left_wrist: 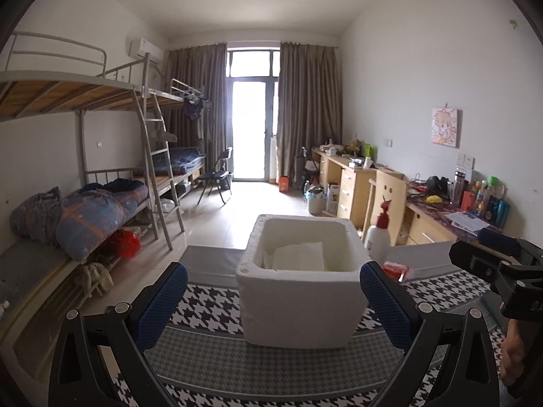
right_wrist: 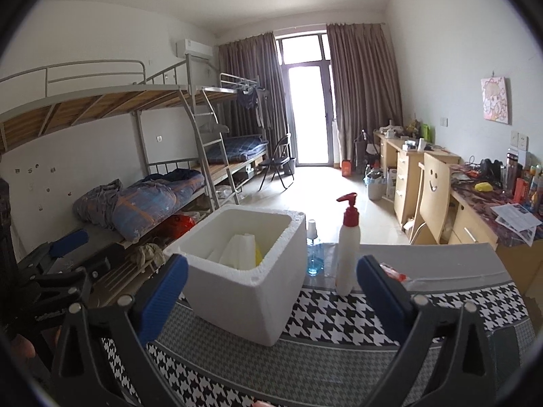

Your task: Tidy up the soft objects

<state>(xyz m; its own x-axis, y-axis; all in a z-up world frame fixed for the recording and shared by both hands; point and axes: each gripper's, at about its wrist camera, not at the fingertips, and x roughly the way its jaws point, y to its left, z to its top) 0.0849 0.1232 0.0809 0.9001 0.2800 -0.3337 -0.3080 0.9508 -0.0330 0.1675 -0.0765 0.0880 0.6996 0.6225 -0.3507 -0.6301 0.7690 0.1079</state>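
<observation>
A white foam box (left_wrist: 298, 308) stands on the houndstooth table cloth (left_wrist: 210, 308). White soft pieces (left_wrist: 298, 254) and a bit of yellow lie inside it. The box also shows in the right wrist view (right_wrist: 244, 298), with the white pieces (right_wrist: 237, 251) and a yellow item (right_wrist: 258, 253) inside. My left gripper (left_wrist: 273, 302) is open and empty, its fingers either side of the box, a little short of it. My right gripper (right_wrist: 271, 295) is open and empty, right of the box; it also shows at the right edge of the left wrist view (left_wrist: 499, 264).
A white pump bottle with a red top (right_wrist: 348, 257) stands right of the box. A blue liquid bottle (right_wrist: 314, 254) stands behind it. A red-and-clear packet (right_wrist: 395, 273) lies near the right fingertip. Bunk beds (right_wrist: 152, 196) stand left, desks (right_wrist: 475, 217) right.
</observation>
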